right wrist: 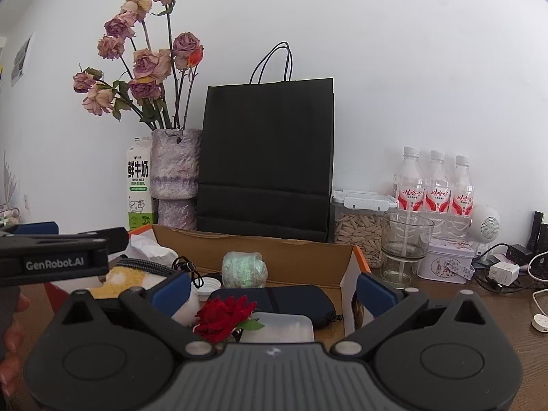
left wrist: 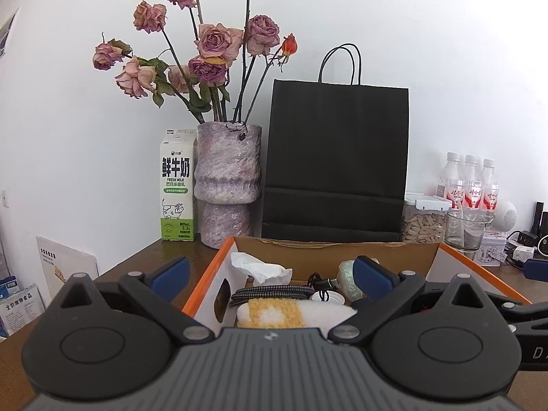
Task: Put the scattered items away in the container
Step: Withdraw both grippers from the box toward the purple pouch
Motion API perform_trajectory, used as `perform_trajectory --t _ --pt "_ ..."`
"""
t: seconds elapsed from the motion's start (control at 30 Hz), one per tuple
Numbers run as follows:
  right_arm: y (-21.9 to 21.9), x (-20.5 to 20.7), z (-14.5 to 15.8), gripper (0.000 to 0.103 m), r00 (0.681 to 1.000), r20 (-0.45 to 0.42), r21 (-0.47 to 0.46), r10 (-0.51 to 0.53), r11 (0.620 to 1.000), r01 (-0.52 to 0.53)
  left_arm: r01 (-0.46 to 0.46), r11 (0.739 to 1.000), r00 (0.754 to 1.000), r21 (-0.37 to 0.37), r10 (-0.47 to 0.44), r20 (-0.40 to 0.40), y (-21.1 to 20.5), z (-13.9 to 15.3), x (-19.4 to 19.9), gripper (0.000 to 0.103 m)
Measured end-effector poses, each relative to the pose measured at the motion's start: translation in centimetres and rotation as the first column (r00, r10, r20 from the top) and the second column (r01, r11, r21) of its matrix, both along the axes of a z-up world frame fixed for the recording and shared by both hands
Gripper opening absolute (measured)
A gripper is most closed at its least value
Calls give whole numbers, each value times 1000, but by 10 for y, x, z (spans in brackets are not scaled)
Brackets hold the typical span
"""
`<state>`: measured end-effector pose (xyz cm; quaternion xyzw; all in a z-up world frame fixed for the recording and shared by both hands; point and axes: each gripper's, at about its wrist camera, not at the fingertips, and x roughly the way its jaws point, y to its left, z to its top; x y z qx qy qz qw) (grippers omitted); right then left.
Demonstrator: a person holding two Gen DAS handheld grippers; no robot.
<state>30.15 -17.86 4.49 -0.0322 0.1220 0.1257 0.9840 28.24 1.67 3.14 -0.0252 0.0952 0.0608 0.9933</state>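
Both claws hang just over the near end of the cardboard box [right wrist: 281,260], the one with orange outer edges sitting on the brown counter [right wrist: 513,311]. The left claw [left wrist: 270,275] has its blue pads [left wrist: 171,274] spread as wide as they go, nothing between them. It sits over the left half of the box, right above a white and yellow fuzzy thing [left wrist: 287,311] and a braided black cord [left wrist: 270,291]. A crumpled tissue [left wrist: 260,269] lies in the box's back left corner.

The right claw [right wrist: 272,291] is also wide apart and empty. One pad is inside the box, the other looks to be just outside its right wall, though it's hard to be sure. Below it there's a red rose [right wrist: 224,313], a clear plastic lidded tub [right wrist: 277,327], a dark navy pouch [right wrist: 274,299], a small white cap [right wrist: 209,286] and a greenish iridescent wrapped bundle [right wrist: 244,269], all in the box as far as I can tell.

Behind the box along the wall: milk carton [left wrist: 177,188], speckled purple vase [left wrist: 227,185] with dried roses [left wrist: 214,39], black paper bag [left wrist: 337,161], jar of seeds [right wrist: 358,229], a glass [right wrist: 404,246] and three water bottles [right wrist: 435,185]. Chargers and cables [right wrist: 503,270] are off on the far right
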Motion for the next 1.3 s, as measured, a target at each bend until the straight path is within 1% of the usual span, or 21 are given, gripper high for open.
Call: perform_trajectory --t 0.3,0.43,0.6,0.67,0.9,1.1,1.2,1.3 --pt "-4 -35 -8 103 1000 -11 -53 -10 999 10 -14 1000 999 13 15 -29 6 -5 -31 103" --pt "-9 -46 -13 103 999 -46 -54 -5 999 2 -4 1000 997 16 5 -74 8 -10 -44 103" --pt "-11 -62 -17 103 998 -70 -58 7 998 -11 -6 999 995 32 9 -100 8 -13 -62 103" --pt "-12 -68 -19 103 996 -83 -61 13 998 -18 -4 1000 994 25 6 -109 10 -15 -68 103" --pt "-13 -85 -25 103 992 -126 -74 17 997 -27 5 999 990 32 0 -140 11 -19 -83 103" --pt "-11 -98 -25 103 990 -138 -86 23 996 -35 -3 999 985 36 9 -174 13 -24 -92 103" --pt "-7 -101 -26 103 990 -143 -109 16 993 -32 -1 999 979 53 11 -205 15 -28 -94 103" --pt "-2 -103 -27 103 989 -151 -137 11 990 -32 4 998 977 62 9 -214 16 -29 -97 103"
